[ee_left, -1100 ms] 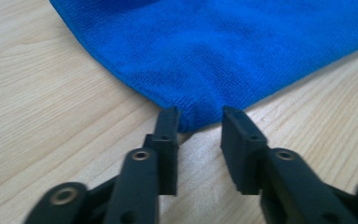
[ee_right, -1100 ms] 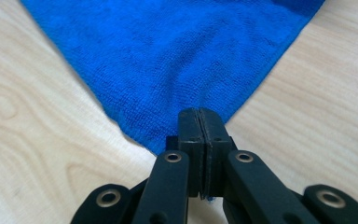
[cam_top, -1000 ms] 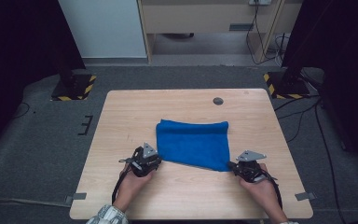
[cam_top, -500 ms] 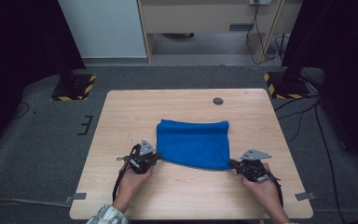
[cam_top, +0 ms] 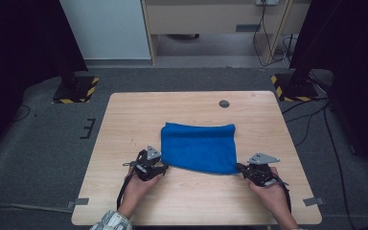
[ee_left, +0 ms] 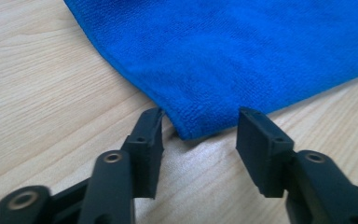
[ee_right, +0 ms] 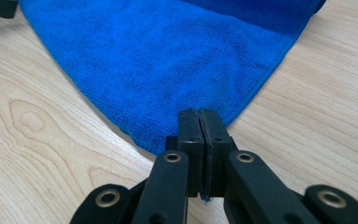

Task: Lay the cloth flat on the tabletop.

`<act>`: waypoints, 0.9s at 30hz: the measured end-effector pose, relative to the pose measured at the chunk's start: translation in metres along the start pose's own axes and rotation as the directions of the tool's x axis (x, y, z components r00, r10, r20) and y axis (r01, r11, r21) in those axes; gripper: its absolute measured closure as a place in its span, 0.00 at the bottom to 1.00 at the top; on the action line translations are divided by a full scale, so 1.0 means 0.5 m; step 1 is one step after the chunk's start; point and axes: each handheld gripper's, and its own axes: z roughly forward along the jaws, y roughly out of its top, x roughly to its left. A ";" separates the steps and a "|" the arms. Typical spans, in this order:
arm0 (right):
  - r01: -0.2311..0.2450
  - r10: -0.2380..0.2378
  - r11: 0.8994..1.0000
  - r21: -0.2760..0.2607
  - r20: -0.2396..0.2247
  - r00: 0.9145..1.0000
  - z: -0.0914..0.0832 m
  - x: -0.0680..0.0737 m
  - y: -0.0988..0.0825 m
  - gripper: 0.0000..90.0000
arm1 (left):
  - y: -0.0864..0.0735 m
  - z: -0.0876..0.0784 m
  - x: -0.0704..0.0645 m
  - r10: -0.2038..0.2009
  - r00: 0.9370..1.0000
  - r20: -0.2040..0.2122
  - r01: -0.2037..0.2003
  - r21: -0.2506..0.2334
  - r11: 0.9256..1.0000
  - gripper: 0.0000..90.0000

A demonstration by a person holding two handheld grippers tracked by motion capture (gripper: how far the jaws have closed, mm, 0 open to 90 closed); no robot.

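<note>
A blue microfibre cloth (cam_top: 199, 147) lies folded in the middle of the wooden surface (cam_top: 134, 115), lower centre of the high view, its folded edge toward the top of the frame and its loose edges toward the person. By the look of it, one fold is done and the cloth is being laid flat.

The left gripper (ee_left: 199, 135), at the cloth's lower left corner in the high view, has just been opening its fingers (ee_left: 147, 140): they now stand apart on either side of that corner, which rests on the wood between them without being pressed, so this corner appears released. The right gripper (ee_right: 199, 122), at the lower right corner, has its fingers clenched on the cloth's hem, a sliver of blue caught between the pads. What seems left is letting go of that corner, and perhaps another fold.

There are no containers here; a small dark round disc (cam_top: 224, 103) sits in the surface toward the upper right.
</note>
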 end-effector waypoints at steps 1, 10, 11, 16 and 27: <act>0.000 0.000 1.000 0.000 0.000 1.000 0.000 0.000 0.000 0.98 | 0.000 0.001 0.001 0.001 1.000 0.001 -0.001 0.000 1.000 0.61; 0.002 -0.002 1.000 -0.007 0.001 1.000 -0.002 -0.002 0.002 0.98 | 0.007 0.001 0.004 0.026 1.000 0.017 -0.026 -0.004 1.000 0.94; 0.002 -0.002 1.000 -0.010 0.002 1.000 -0.002 -0.002 0.002 0.98 | 0.009 -0.002 0.005 0.022 1.000 0.022 -0.022 -0.010 1.000 0.95; 0.003 -0.003 1.000 -0.020 0.023 1.000 0.000 -0.017 0.010 0.98 | 0.041 -0.029 0.010 -0.047 0.994 0.098 0.058 -0.117 0.991 0.95; -0.063 0.064 0.998 -0.017 0.098 0.993 0.033 -0.079 0.016 0.99 | 0.165 0.061 0.037 -0.017 0.999 0.032 0.019 -0.066 0.998 0.95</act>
